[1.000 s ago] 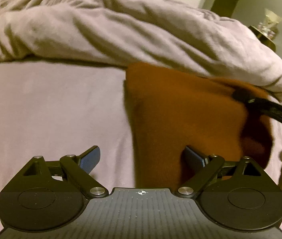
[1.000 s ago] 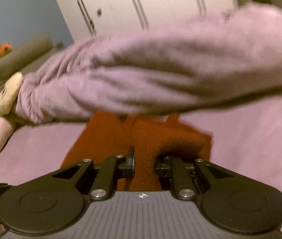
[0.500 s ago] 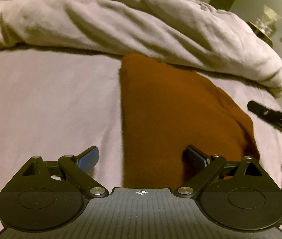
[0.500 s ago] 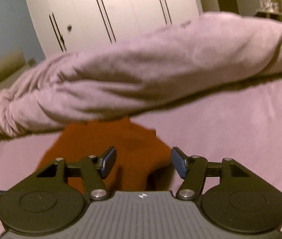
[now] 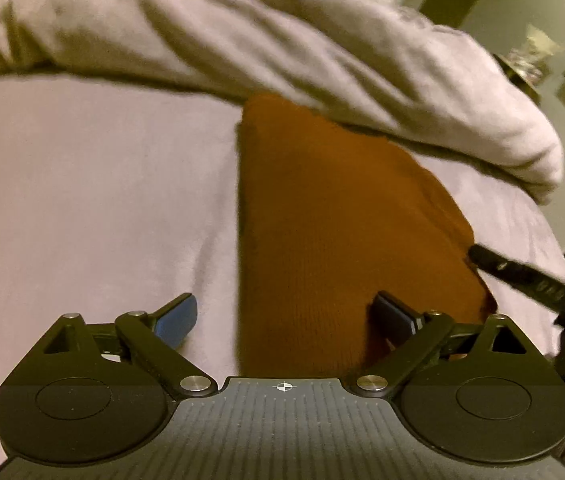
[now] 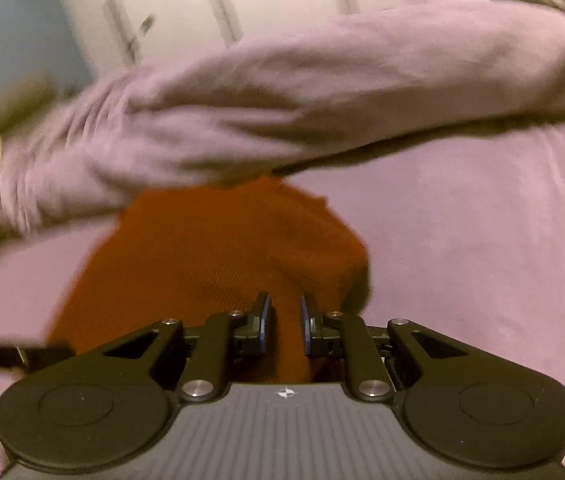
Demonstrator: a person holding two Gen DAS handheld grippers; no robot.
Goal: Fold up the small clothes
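- Closing my right gripper (image 6: 285,316) on a raised ridge of the orange knit garment (image 6: 218,256), at its near right edge; the cloth stands between the pads, which are narrow but, as far as I can tell through the blur, not yet squeezing it
- Hanging my left gripper (image 5: 286,316) spread wide over the same garment (image 5: 334,216), gripping nothing; one pad is over the bare bedsheet (image 5: 82,184), the other over the orange cloth
- The garment lies flat on the sheet, its far end touching or tucked under the rumpled duvet (image 5: 282,40); I cannot tell which
- From my left side its long axis runs away from me toward the duvet, and its straight left edge lies between my left jaws
- The tip of my right gripper (image 5: 522,272) shows at the garment's right edge, so the right hand is the nearer one for the coming lift
- I judge the next fold would carry that right edge across toward the left edge
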